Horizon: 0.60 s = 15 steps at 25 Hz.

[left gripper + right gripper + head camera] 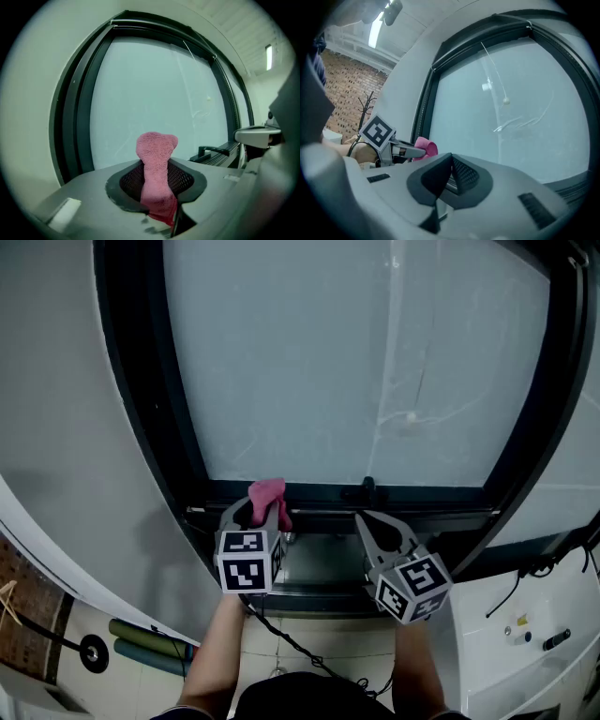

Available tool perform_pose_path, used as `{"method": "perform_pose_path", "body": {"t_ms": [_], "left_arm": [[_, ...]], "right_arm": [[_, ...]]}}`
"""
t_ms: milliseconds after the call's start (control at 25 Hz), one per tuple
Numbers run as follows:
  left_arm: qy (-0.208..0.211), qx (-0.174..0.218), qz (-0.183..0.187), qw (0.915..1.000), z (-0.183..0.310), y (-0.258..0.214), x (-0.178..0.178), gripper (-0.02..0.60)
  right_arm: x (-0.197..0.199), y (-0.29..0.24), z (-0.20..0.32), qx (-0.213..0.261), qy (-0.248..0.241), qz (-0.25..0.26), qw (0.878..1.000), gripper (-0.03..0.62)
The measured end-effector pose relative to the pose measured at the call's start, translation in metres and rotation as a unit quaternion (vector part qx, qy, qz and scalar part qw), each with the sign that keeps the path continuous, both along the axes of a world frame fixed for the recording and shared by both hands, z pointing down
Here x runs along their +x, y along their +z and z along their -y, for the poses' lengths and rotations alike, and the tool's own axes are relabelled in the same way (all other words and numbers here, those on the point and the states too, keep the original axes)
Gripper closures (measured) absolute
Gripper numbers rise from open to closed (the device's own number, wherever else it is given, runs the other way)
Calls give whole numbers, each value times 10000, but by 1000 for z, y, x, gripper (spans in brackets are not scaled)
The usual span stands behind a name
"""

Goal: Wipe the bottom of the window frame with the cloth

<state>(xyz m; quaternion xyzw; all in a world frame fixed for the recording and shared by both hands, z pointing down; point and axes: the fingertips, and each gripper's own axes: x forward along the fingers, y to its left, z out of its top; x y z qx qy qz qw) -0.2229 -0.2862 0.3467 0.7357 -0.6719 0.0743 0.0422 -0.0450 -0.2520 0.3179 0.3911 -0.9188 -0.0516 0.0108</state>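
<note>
Clamping pink cloth (157,159), left tool (261,514) sits near bottom of window frame (422,495).

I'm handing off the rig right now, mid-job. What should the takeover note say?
Left gripper: shut on the pink cloth, which sticks out past the jaws.
Right gripper: shut, empty, off to the right.
The cloth is at the left part of the bottom window frame; I can't confirm contact.
Done: cloth gripped and at the frame.
Left: wipe along the frame, probably rightward past the black handle.
</note>
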Motion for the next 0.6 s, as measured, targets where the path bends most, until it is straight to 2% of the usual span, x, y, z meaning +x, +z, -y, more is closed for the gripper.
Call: {"method": "perform_pose_path", "body": {"t_ms": [280, 440, 600], "left_arm": [[-717, 67, 181, 9972, 15, -1, -63, 451], [-1382, -15, 604, 9886, 25, 6, -108, 451], [-1809, -418, 933, 9782, 40, 39, -129, 451]], "right_arm": [[-40, -6, 0, 170, -245, 162, 9994, 586], [-72, -4, 5, 195, -443, 199, 9986, 586], [-96, 0, 10, 159, -588, 187, 9980, 586]]}}
